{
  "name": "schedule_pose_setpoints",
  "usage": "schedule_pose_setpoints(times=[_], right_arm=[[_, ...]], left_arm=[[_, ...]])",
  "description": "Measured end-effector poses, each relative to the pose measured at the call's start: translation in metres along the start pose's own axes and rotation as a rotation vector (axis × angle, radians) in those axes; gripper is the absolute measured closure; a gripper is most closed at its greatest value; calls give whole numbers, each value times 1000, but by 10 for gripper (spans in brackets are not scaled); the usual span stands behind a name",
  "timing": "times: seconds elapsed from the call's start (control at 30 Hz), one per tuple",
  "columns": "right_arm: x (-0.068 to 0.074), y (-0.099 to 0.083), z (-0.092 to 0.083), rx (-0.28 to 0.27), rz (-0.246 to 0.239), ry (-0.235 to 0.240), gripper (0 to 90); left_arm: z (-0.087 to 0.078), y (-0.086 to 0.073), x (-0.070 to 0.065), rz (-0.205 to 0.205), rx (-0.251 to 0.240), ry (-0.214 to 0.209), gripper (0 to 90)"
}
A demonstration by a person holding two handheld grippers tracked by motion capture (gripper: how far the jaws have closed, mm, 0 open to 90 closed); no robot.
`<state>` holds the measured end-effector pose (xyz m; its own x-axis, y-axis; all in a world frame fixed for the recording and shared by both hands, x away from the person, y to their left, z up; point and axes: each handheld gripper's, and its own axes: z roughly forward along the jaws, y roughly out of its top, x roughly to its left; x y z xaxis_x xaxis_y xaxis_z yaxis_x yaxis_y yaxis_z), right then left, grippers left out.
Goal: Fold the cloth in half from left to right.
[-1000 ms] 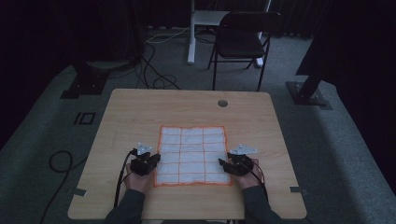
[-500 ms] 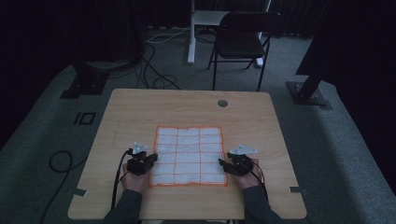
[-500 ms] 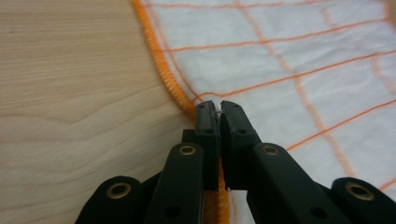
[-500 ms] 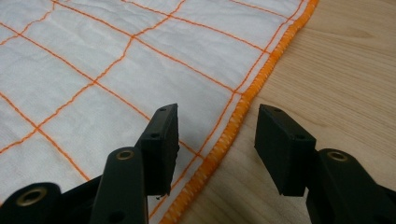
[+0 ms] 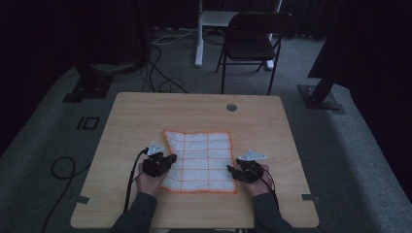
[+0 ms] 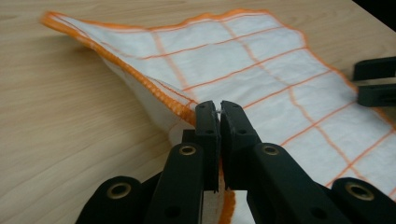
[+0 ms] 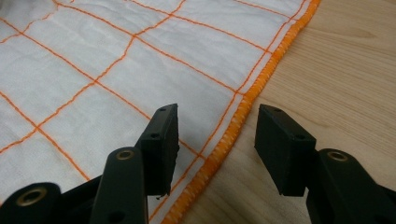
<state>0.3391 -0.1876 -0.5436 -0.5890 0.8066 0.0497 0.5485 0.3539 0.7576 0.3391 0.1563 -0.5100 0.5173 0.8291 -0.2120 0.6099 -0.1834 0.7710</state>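
Left gripper view: the left gripper (image 6: 219,109) was clenched on the orange edge of the cloth (image 6: 261,70), lifted off the surface (image 6: 70,116) at nine o'clock. The right gripper (image 7: 217,135) was held released astride the cloth's three o'clock edge.

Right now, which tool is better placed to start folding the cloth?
Left. The left tool is already shut on the cloth edge and lifting it; the right tool is open, straddling the hem without gripping.
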Motion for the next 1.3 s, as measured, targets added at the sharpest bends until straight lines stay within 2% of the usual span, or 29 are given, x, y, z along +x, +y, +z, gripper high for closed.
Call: schedule_pose_setpoints(times=[0.03, 0.07, 0.1, 0.3, 0.5, 0.83, 1.13, 1.3], right_arm=[[0, 0, 0, 0, -1, 0, 493], [0, 0, 0, 0, -1, 0, 493], [0, 0, 0, 2, 0, 2, 493], [-1, 0, 0, 1, 0, 2, 493], [-1, 0, 0, 4, 0, 2, 494], [-3, 0, -2, 1, 12, -11, 499], [-4, -1, -1, 19, 16, -11, 505], [-5, -1, -3, 11, 26, -21, 507]], left_arm=[[3, 4, -6, 23, 9, -11, 871], [3, 4, -6, 23, 9, -11, 871], [6, 8, -11, 39, 13, -23, 871], [16, 22, -28, 76, 11, -63, 871], [28, 31, -43, 95, 15, -97, 872], [42, 40, -60, 125, 24, -139, 872], [54, 50, -75, 136, 18, -168, 872], [61, 54, -81, 137, 20, -182, 872]])
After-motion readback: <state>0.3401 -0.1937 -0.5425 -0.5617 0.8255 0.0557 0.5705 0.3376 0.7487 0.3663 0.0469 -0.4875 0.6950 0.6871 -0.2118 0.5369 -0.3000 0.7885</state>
